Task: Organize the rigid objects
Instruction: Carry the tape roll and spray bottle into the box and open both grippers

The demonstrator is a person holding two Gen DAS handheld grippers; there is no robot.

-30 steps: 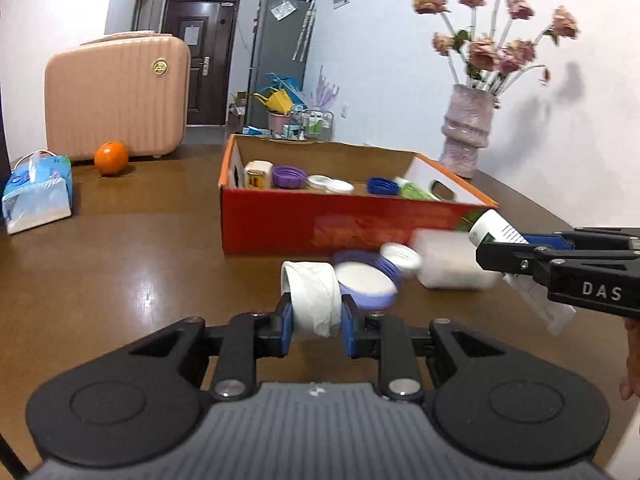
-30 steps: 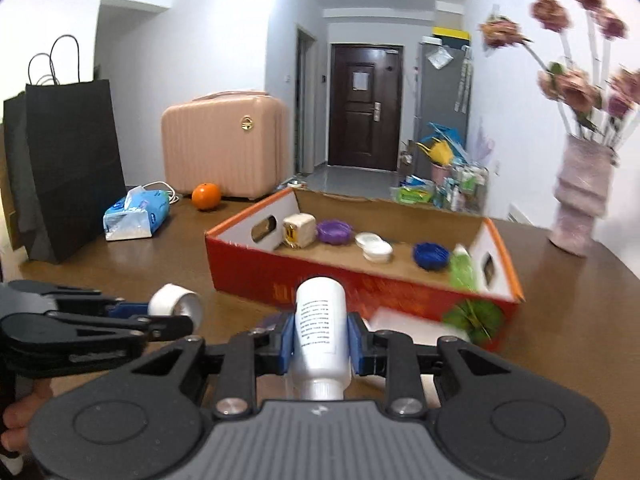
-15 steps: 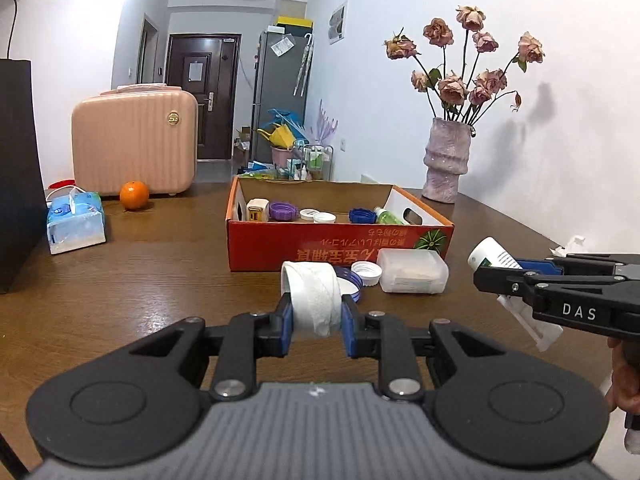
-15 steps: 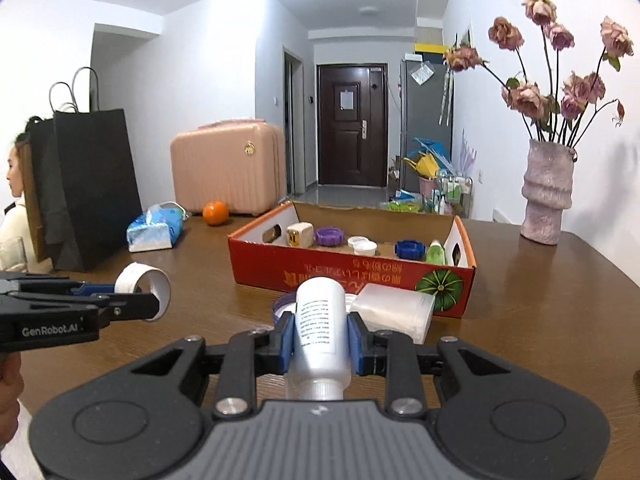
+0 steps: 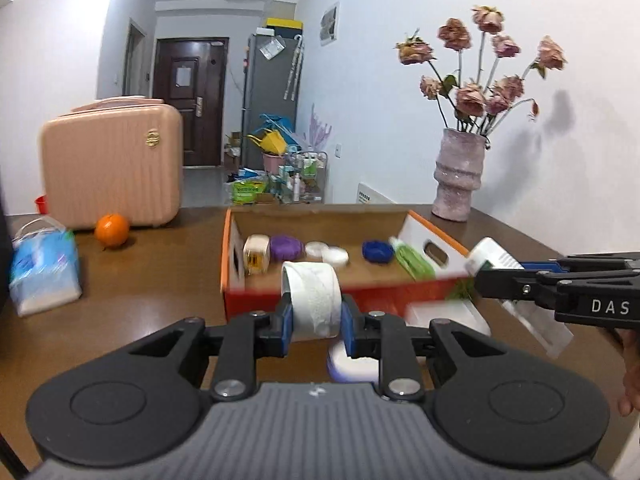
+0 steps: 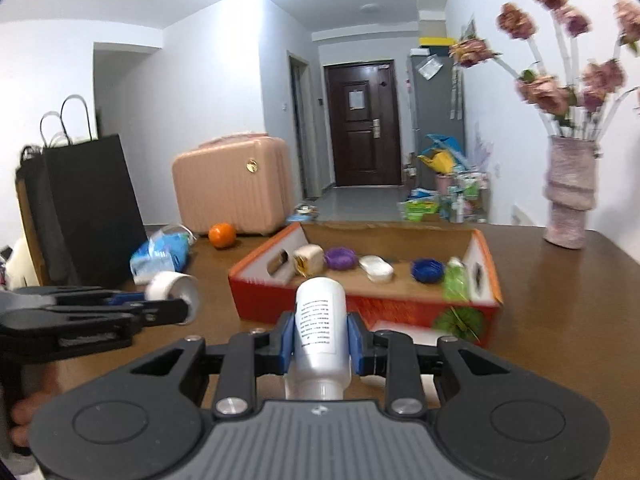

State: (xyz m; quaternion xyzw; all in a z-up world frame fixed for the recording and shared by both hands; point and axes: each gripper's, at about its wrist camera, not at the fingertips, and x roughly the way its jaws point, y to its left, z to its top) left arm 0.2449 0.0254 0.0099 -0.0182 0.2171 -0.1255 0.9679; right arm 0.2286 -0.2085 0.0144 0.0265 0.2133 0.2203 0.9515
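Box top: the red cardboard box point(image 6: 360, 308) is open above, I can drop in from over its near wall.
Box floor: a row of small things along the back, purple lid point(image 6: 340, 258) to blue lid point(image 6: 428, 270); bare cardboard in front of them.
Before the box: a clear plastic case point(image 5: 444, 314) and a white-topped jar point(image 5: 352, 362) block the low route.
Left flank: open brown table point(image 5: 140, 280).
Right flank: the right gripper point(image 5: 486, 270) with its white bottle point(image 6: 320, 328) crowds the box's right end.
Far right: flower vase point(image 6: 568, 200) stands well apart.
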